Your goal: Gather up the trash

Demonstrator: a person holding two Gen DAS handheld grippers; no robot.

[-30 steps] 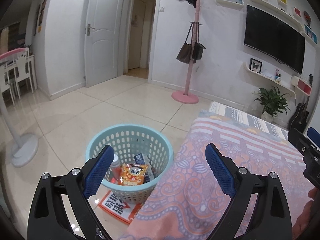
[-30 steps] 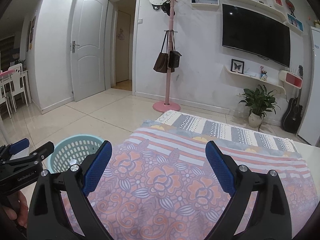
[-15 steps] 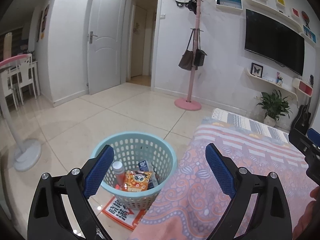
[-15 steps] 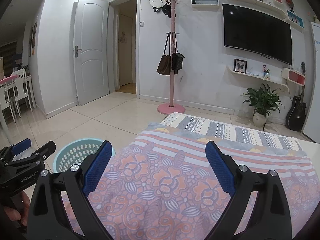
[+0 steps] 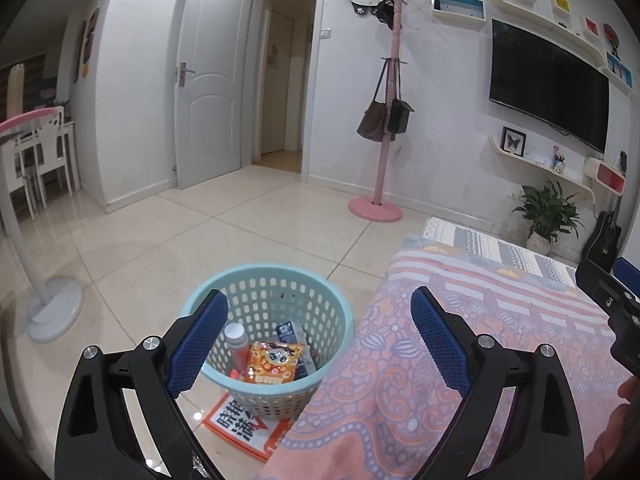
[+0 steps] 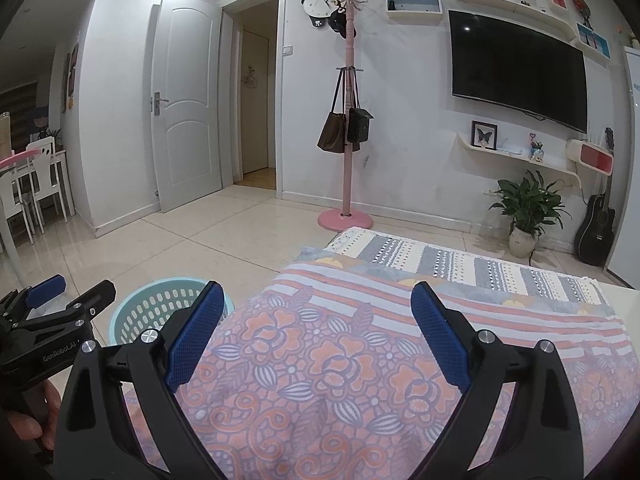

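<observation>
A light blue plastic basket [image 5: 267, 280] stands on the floor beside the patterned cloth-covered table [image 5: 460, 344]; it also shows in the right wrist view [image 6: 132, 312]. It holds an orange snack packet [image 5: 272, 366], a small bottle [image 5: 236, 342] and a blue carton [image 5: 292, 330]. My left gripper [image 5: 318, 336] is open and empty, above and just behind the basket. My right gripper [image 6: 316, 332] is open and empty over the patterned cloth [image 6: 340, 360].
A red and white paper [image 5: 240, 428] lies under the basket. A white fan stand [image 5: 52, 312] is at the left. A pink coat rack [image 5: 376, 208] with bags, a potted plant [image 5: 544, 216] and a guitar [image 6: 596, 228] stand by the far wall.
Both grippers have risen and tilted up a little, so the basket and the cloth sit lower in view. Both stay open and empty.
</observation>
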